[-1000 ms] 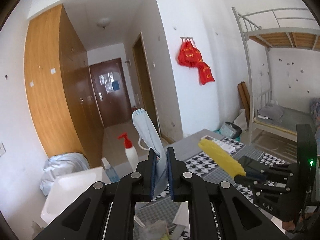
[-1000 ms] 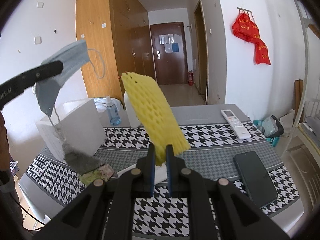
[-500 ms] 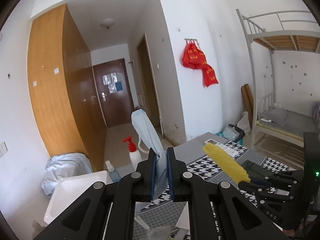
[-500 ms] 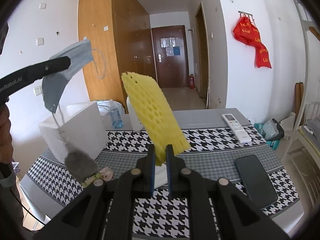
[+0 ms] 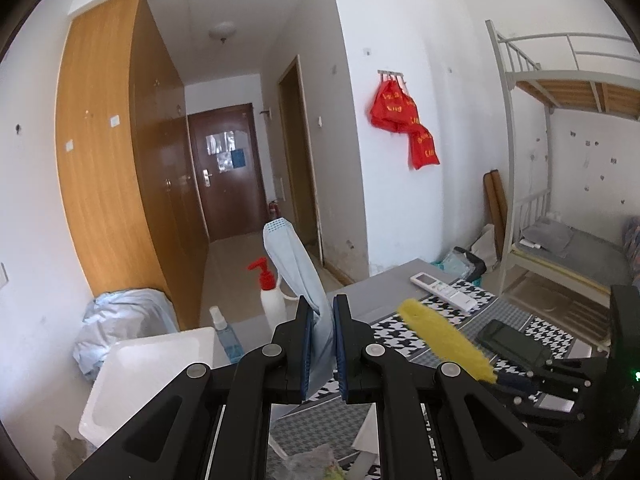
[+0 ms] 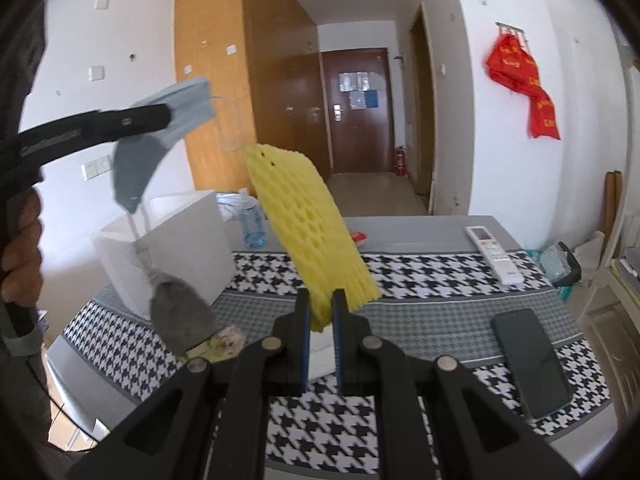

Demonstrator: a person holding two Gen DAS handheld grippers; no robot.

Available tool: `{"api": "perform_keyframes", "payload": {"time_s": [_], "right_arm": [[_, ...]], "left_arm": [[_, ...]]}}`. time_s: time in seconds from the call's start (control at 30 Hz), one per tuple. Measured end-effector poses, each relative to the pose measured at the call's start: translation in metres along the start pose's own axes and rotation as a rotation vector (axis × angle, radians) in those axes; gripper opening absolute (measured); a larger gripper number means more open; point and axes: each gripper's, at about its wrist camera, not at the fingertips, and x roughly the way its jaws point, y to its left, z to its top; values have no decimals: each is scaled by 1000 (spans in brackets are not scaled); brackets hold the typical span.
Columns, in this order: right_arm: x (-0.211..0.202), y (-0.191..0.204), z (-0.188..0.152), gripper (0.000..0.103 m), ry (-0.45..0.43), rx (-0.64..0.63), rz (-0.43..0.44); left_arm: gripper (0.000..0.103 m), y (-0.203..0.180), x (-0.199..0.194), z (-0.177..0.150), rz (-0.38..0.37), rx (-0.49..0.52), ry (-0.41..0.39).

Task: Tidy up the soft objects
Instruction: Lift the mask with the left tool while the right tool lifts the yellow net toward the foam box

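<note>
Left gripper (image 5: 321, 316): jaws pinching the lower part of a blue face mask (image 5: 294, 264), which is sticking up above the table (image 5: 384, 284).
Right gripper (image 6: 320, 312): jaws clamping the bottom edge of a yellow foam fruit net (image 6: 310, 224), which is standing tilted between them.

Left gripper (image 5: 321, 320) jaws clamp blue face mask (image 5: 298, 268); yellow foam net (image 5: 442, 338) beside.

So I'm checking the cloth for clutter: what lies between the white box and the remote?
In the right wrist view, between the white box and remote: a blue bottle and red-and-white packet.
</note>
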Motion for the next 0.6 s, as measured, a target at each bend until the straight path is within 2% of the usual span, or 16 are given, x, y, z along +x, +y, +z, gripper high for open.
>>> {"api": "perform_keyframes", "payload": {"time_s": [0.37,0.6], "right_arm": [[17,48,-14,13,45,-98,141],[41,75,-24,13,108,-140,223]], "left_arm": [[11,6,2,-3,-8,-6,9],[11,16,0,-2,-27,-33,5]]}}
